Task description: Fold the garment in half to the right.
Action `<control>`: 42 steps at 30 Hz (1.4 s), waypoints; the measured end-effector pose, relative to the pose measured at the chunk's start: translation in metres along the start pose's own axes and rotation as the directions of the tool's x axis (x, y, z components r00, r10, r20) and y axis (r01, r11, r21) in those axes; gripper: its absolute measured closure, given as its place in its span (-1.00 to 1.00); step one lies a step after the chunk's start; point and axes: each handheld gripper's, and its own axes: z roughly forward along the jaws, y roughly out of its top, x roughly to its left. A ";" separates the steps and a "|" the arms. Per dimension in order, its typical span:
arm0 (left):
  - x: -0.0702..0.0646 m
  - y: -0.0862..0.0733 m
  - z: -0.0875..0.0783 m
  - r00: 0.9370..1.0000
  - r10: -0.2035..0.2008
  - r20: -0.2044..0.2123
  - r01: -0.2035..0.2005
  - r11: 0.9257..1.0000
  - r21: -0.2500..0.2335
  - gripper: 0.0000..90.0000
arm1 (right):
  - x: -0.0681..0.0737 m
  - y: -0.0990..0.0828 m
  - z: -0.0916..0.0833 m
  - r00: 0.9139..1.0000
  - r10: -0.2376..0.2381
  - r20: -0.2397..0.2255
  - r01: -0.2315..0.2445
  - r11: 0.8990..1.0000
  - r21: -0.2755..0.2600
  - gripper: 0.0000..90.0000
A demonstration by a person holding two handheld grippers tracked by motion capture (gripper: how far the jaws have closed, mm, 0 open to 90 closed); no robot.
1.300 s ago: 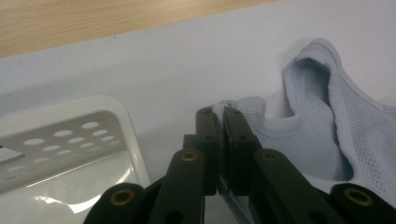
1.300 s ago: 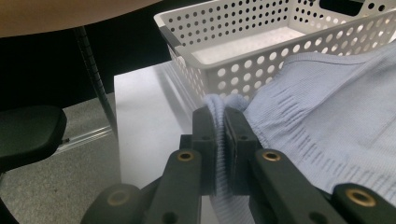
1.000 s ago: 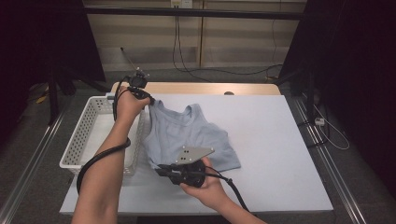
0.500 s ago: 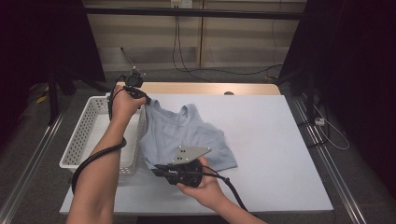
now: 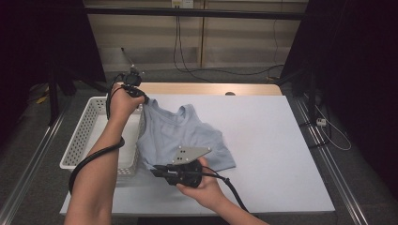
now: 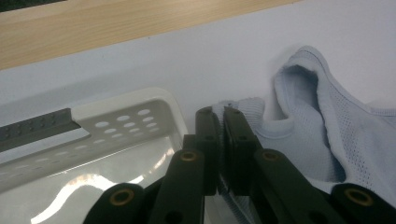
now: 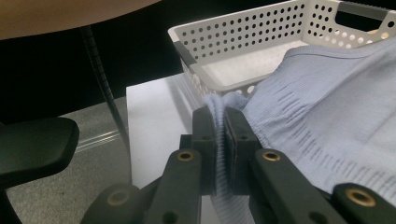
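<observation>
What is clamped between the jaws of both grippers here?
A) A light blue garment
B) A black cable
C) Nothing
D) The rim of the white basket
A: both gripper views show the jaws pinching the light blue garment, beside the white basket.

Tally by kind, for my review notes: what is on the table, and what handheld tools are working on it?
Light blue tank top: 1
White perforated basket: 1
Handheld grippers: 2, the left gripper and the right gripper, each with jaws shut on the top's fabric
Total: 4
</observation>
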 end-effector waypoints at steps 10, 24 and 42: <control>-0.003 0.002 0.010 1.000 -0.022 -0.012 0.022 1.000 0.017 0.91 | -0.008 -0.010 -0.005 0.999 0.035 0.010 -0.035 0.999 -0.011 0.89; -0.011 0.008 0.015 0.999 -0.034 -0.039 0.035 0.999 0.017 0.90 | -0.018 -0.017 -0.022 0.997 0.051 0.052 -0.050 0.999 -0.022 0.89; -0.017 0.012 0.020 0.998 -0.037 -0.040 0.037 0.999 0.007 0.87 | -0.026 -0.024 -0.034 0.995 0.061 0.084 -0.059 0.998 -0.025 0.89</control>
